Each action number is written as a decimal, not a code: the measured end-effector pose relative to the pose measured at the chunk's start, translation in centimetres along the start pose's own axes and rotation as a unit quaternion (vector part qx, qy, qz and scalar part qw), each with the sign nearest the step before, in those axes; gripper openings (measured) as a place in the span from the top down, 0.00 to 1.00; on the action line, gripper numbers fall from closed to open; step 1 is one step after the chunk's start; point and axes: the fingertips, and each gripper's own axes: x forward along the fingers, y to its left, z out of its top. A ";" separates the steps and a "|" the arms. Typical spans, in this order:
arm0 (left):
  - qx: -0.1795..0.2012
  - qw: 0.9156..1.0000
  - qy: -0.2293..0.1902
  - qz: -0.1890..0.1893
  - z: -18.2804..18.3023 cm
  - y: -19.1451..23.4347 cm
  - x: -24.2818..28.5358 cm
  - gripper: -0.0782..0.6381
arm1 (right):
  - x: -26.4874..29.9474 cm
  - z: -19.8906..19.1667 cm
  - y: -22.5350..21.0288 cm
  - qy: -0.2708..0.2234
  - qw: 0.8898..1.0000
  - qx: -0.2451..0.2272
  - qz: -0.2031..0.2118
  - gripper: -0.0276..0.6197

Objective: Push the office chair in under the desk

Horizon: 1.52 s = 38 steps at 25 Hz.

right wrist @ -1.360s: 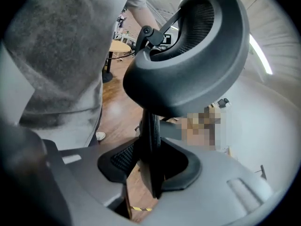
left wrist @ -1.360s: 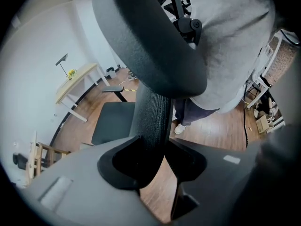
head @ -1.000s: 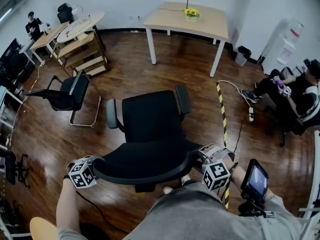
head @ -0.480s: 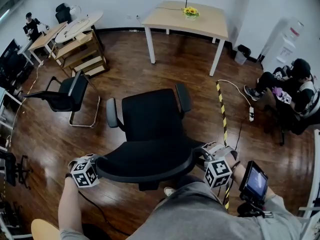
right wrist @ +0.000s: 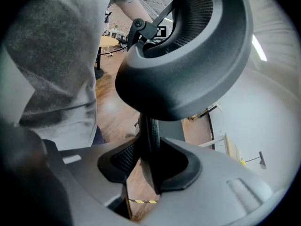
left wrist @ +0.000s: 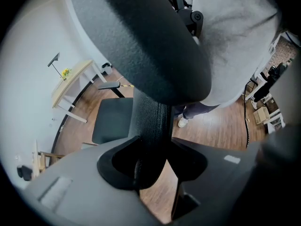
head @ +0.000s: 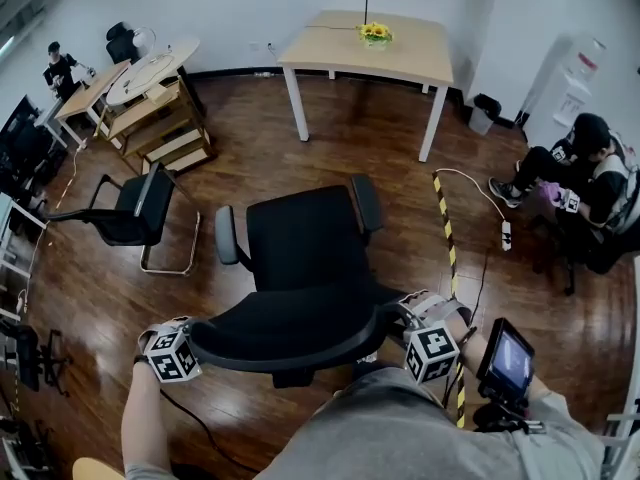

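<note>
A black office chair [head: 300, 233] stands on the wood floor and faces the light wooden desk [head: 340, 43] at the far wall, well short of it. Its curved backrest [head: 290, 330] is nearest me. My left gripper [head: 190, 340] is shut on the backrest's left edge. My right gripper [head: 400, 318] is shut on its right edge. In the left gripper view the mesh edge [left wrist: 150, 121] is pinched between the jaws of the left gripper [left wrist: 151, 161]. In the right gripper view the thin rim [right wrist: 148, 135] under the backrest frame [right wrist: 188, 69] sits between the jaws of the right gripper [right wrist: 149, 159].
A second black chair [head: 135, 193] stands to the left, with wooden shelving [head: 160, 128] behind it. A yellow-black tape strip [head: 447, 238] and a power strip [head: 506, 234] lie on the floor to the right. A person [head: 590, 183] sits at the right edge. A flower pot [head: 375, 33] stands on the desk.
The chair and both grippers have crept slightly forward toward the desk, with the grip unchanged. The seated person at the right has shifted posture.
</note>
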 end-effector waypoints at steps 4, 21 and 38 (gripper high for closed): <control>0.014 1.000 0.009 -0.012 0.3 1.6 0.6 0.66 | 0.2 -0.8 -1.2 0.002 1.000 0.003 0.000 0.74; -0.013 0.999 -0.018 0.025 3.4 11.6 2.9 0.65 | 1.6 -5.8 -7.3 0.013 0.999 0.028 -0.018 0.74; 0.058 0.997 -0.053 0.020 4.4 24.5 5.0 0.66 | 5.1 -9.1 -15.2 0.083 0.991 0.095 -0.045 0.73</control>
